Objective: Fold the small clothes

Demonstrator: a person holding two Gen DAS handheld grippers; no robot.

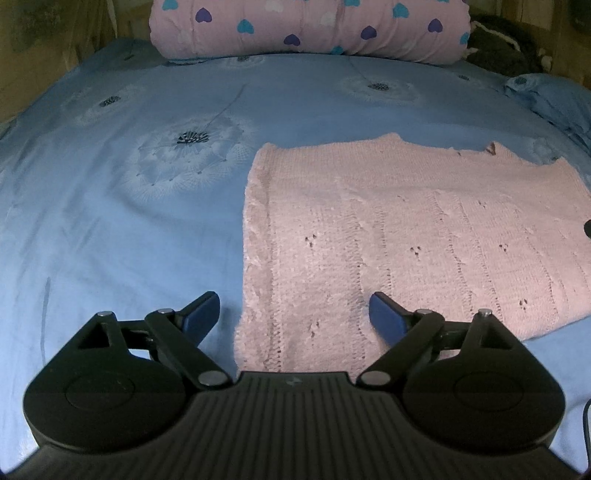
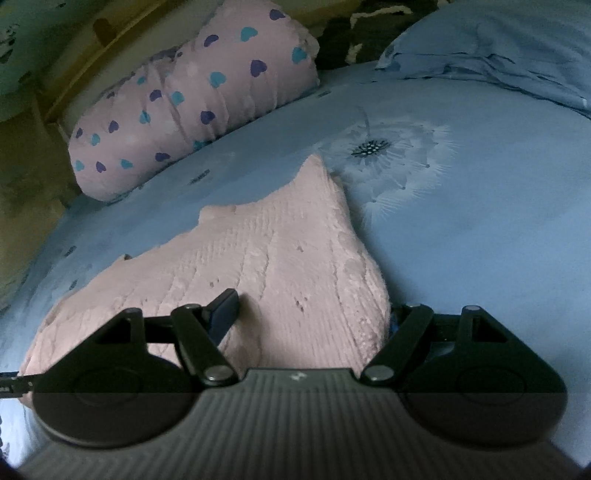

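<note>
A pink knitted garment (image 1: 388,236) lies flat on the blue bedsheet (image 1: 110,229). My left gripper (image 1: 293,314) is open just above the garment's near left corner, with one finger over the sheet and the other over the knit. In the right wrist view the same garment (image 2: 258,251) lies under my right gripper (image 2: 310,314), which is open astride its near right corner. The left fingertip (image 2: 225,306) rests on the knit; the right fingertip is hidden behind the garment's edge.
A pink bolster with blue and purple hearts (image 1: 310,29) lies along the far side of the bed, also in the right wrist view (image 2: 192,99). A blue pillow (image 2: 498,48) sits at the far right. The sheet (image 2: 480,221) has dandelion prints.
</note>
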